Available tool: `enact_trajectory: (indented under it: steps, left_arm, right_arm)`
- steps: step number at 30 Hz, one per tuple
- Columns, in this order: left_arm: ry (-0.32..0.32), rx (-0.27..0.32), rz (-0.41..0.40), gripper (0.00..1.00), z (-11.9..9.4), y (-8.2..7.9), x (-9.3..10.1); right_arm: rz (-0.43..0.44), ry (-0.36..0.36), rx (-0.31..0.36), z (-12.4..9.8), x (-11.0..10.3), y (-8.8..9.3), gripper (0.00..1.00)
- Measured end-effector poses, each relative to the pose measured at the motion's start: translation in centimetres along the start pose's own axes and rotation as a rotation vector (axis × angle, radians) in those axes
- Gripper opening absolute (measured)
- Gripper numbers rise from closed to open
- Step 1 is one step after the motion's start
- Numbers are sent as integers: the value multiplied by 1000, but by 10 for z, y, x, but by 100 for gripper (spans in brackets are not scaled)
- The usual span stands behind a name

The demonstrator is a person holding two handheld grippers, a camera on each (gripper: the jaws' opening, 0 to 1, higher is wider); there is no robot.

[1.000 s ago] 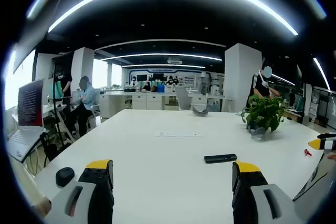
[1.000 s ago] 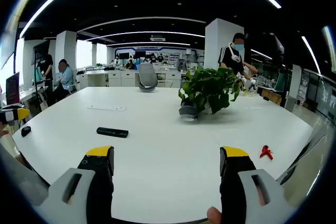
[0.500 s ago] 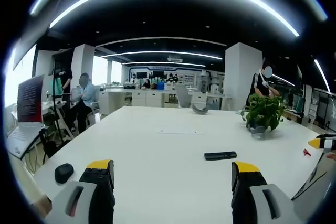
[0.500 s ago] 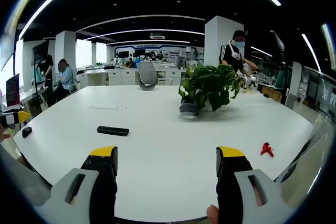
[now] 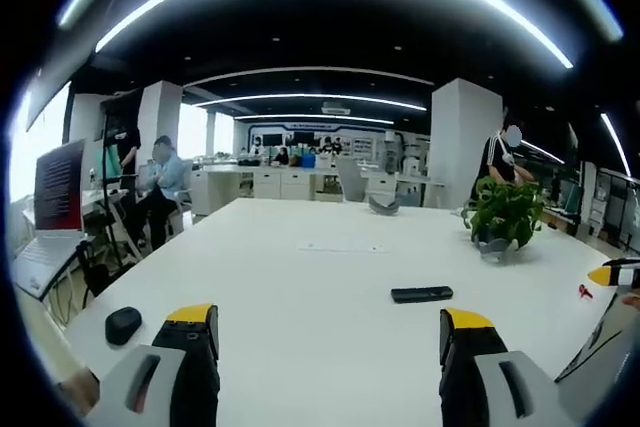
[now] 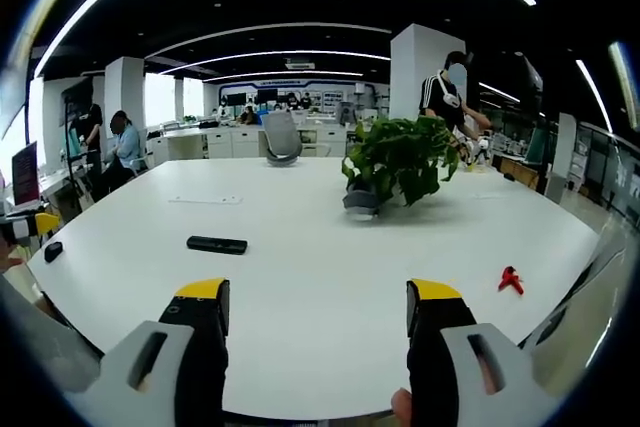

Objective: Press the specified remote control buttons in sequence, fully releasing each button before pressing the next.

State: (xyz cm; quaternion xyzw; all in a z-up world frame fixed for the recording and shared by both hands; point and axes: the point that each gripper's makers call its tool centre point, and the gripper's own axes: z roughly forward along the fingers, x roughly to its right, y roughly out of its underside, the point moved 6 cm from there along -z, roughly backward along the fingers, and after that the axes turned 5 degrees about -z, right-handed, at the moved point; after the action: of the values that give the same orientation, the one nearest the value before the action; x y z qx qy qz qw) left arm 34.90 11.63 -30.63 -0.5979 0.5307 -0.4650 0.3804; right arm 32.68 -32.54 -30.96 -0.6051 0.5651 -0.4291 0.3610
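Remote control (image 5: 421, 294) flat on white table (image 5: 300, 287), mid-table, well ahead of both grippers, untouched. Left gripper (image 5: 325, 332) wide open, empty. Right gripper (image 6: 318, 305) open, empty, jaws slightly narrower than second ago. Views barely shifted; no approach, first press pending.

No legible text or labels anywhere.
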Motion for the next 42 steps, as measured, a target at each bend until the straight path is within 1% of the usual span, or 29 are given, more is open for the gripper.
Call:
enact_trajectory:
  steps: [5,10,12,17,19,24,31,42]
  left_arm:
    - [-2,5,0,95,-1,-1,1]
    - [3,-16,6,94,0,1,3]
    - [6,-10,11,94,0,1,4]
    - [14,-10,14,94,0,1,4]
    - [11,-2,16,94,0,0,3]
    - [1,-7,18,94,1,2,1]
    - [5,-7,29,94,2,2,0]
    - [1,-28,46,93,3,6,0]
  right_arm:
    - [6,-2,-8,1,1,2,73]
    - [2,-5,-12,1,0,2,72]
    - [4,-1,-14,1,1,2,71]
    - [30,20,6,-2,5,1,72]
    - [42,10,5,-1,5,1,71]
    - [22,-4,-8,2,2,3,70]
    - [8,-29,-33,4,-2,5,69]
    - [-3,-48,-53,4,-5,6,64]
